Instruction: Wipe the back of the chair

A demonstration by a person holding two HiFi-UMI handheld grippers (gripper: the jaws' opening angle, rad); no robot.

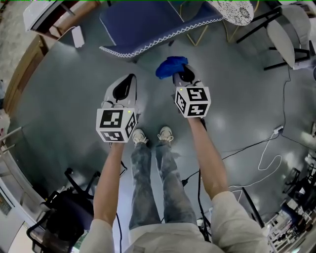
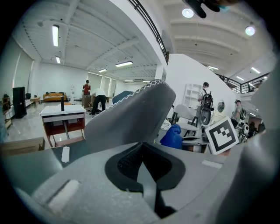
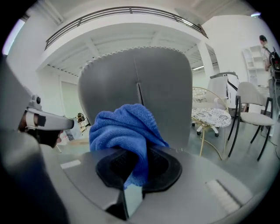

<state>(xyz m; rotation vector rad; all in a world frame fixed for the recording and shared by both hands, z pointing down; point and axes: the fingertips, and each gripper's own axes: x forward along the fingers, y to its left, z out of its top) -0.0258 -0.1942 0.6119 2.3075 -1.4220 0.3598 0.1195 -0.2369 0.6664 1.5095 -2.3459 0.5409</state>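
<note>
Toward the far edge of the grey floor (image 1: 59,99), ahead of the person's shoes, stands the chair (image 1: 148,24), its scallop-trimmed back turned to both grippers and filling the middle of the right gripper view. On the person's right, the right gripper (image 1: 183,75) has its jaws clamped on a bunched blue cloth (image 1: 170,66), which bulges above the jaws close to the chair back, though contact between them cannot be told. The left gripper (image 1: 123,89) is beside it, nearer the person, jaws pressed together with nothing between them, and a white lace-patterned table (image 1: 232,10) stands just right of the chair.
</note>
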